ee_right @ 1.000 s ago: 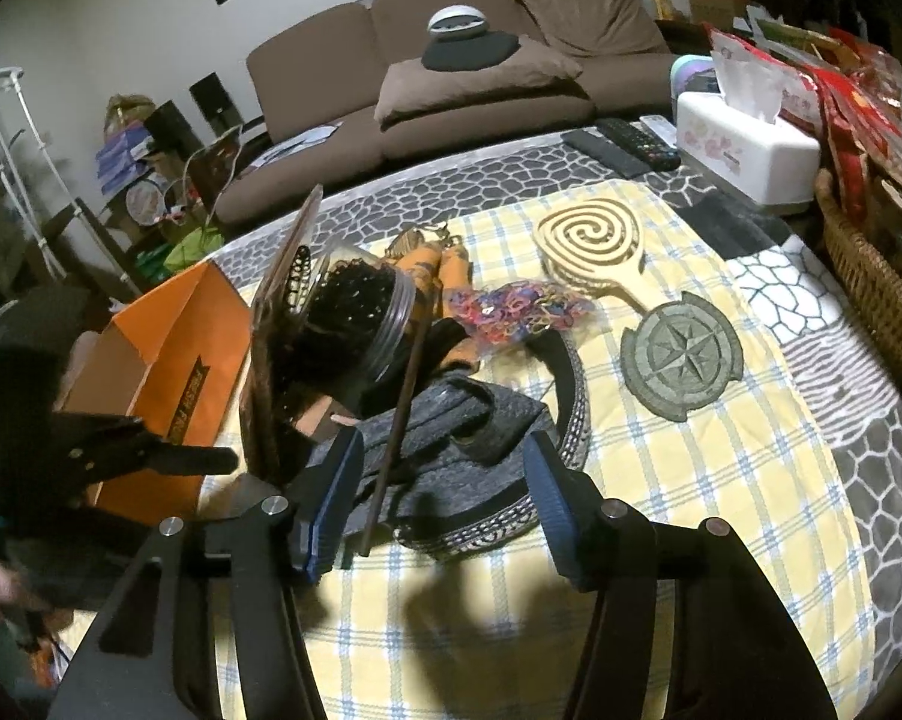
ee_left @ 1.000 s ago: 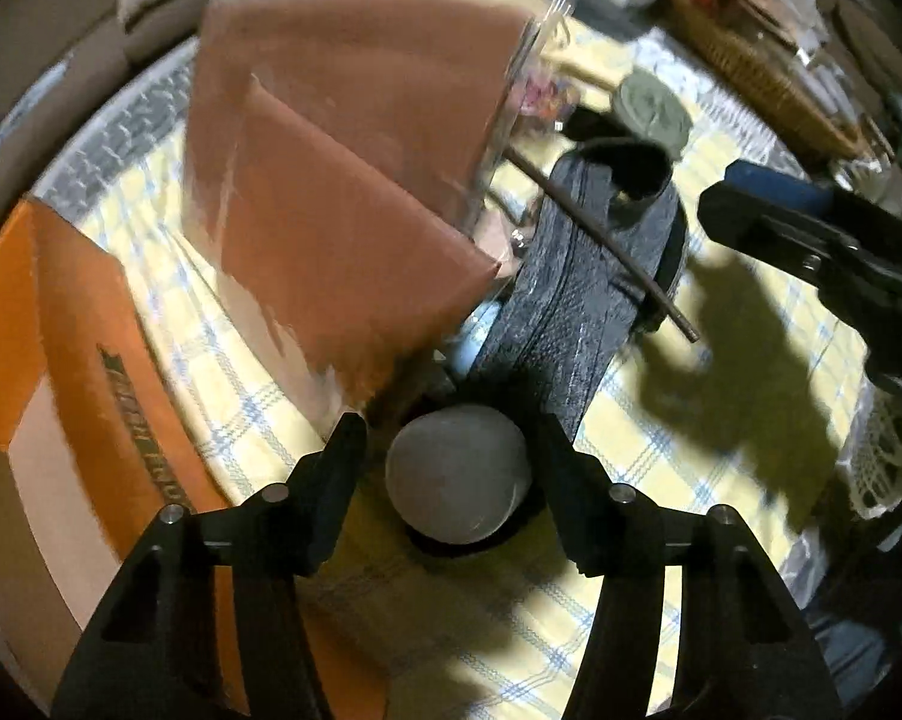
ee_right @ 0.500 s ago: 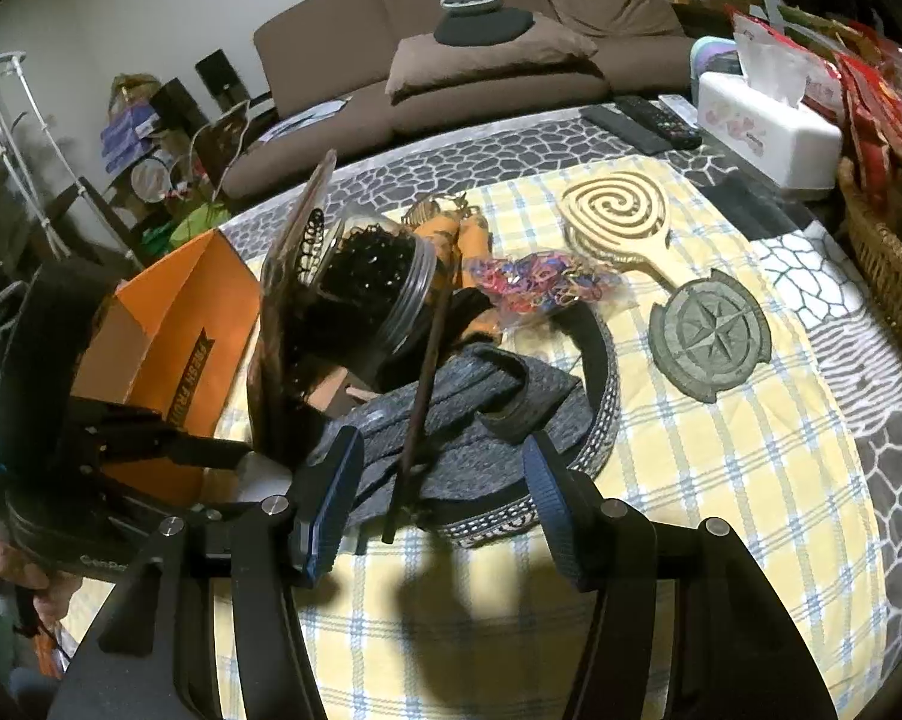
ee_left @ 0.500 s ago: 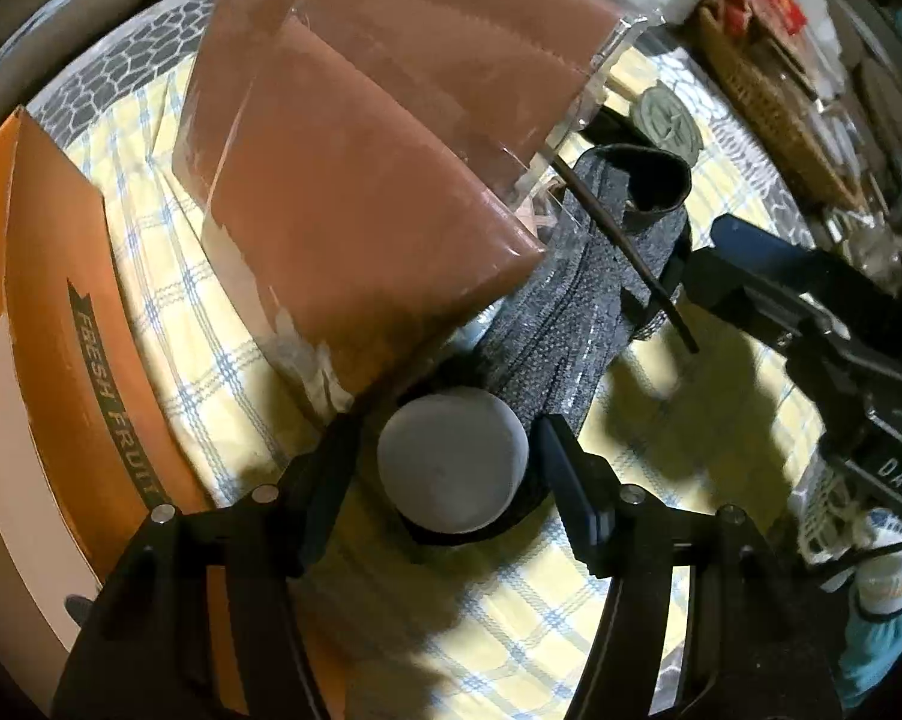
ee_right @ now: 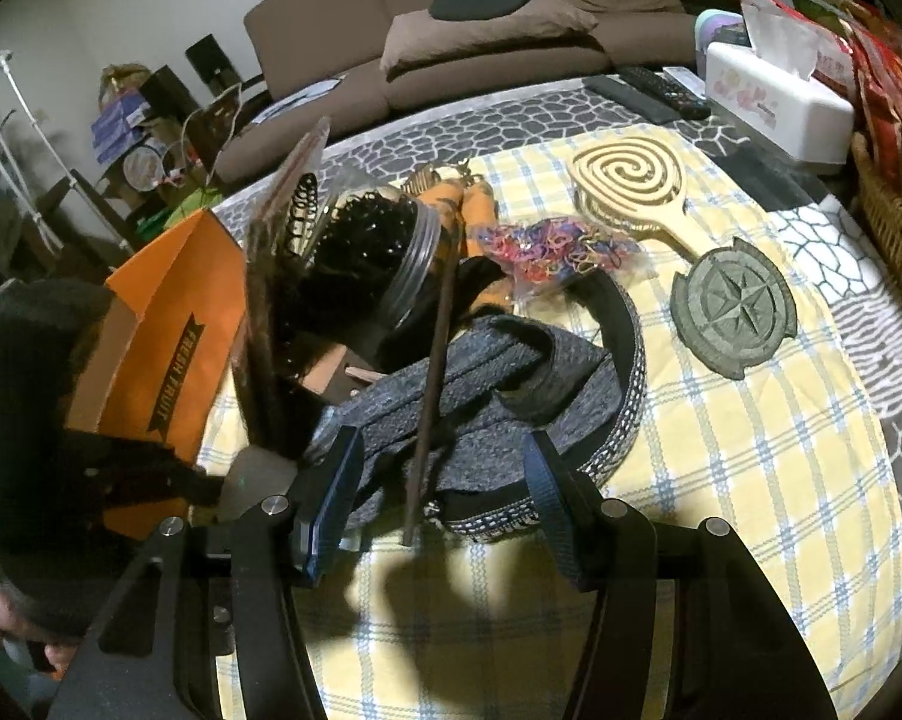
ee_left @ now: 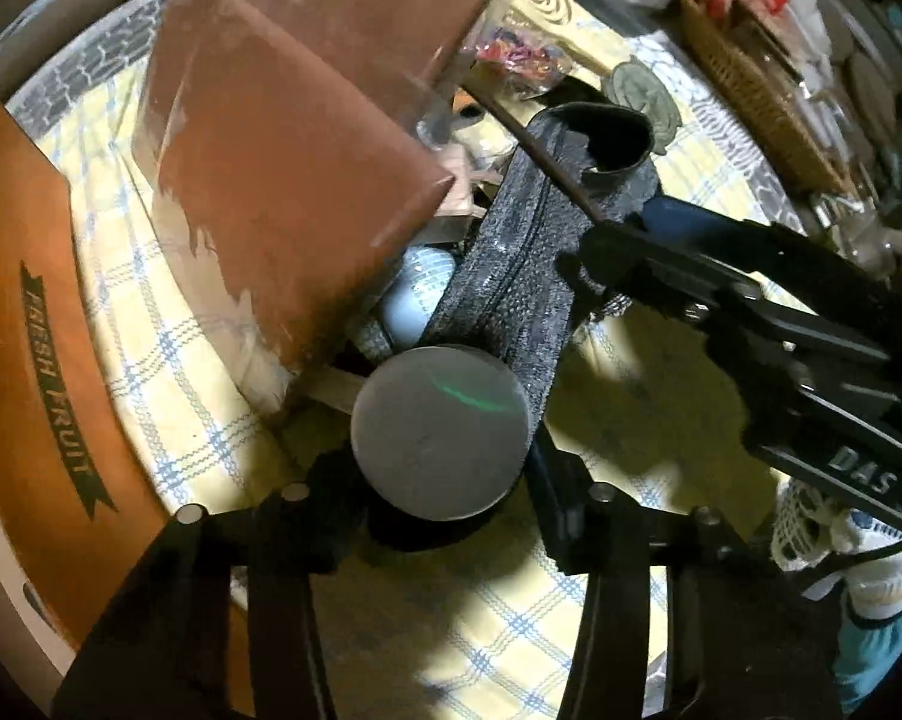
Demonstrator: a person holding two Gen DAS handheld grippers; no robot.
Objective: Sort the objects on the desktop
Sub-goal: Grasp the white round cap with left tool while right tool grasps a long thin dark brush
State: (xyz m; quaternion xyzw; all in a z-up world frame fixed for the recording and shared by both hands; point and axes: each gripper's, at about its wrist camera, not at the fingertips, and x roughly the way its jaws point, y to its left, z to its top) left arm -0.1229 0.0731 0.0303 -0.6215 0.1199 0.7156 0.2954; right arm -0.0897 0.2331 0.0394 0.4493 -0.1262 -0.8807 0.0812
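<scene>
Grey round lid (ee_left: 438, 432) sits clamped in the left gripper (ee_left: 444, 480), brown packet (ee_left: 294, 180) crowding beside; right gripper (ee_right: 444, 504) gapes.

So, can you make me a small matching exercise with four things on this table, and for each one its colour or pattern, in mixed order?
Things:
1. cardboard box
2. hairbrush
3. compass-star disc
4. tissue box

Colour or pattern:
A. white with small pink flowers
B. pale wood with a spiral
C. orange with the words FRESH FRUIT
D. dull grey-green

Pairs: 1-C, 2-B, 3-D, 4-A
</scene>
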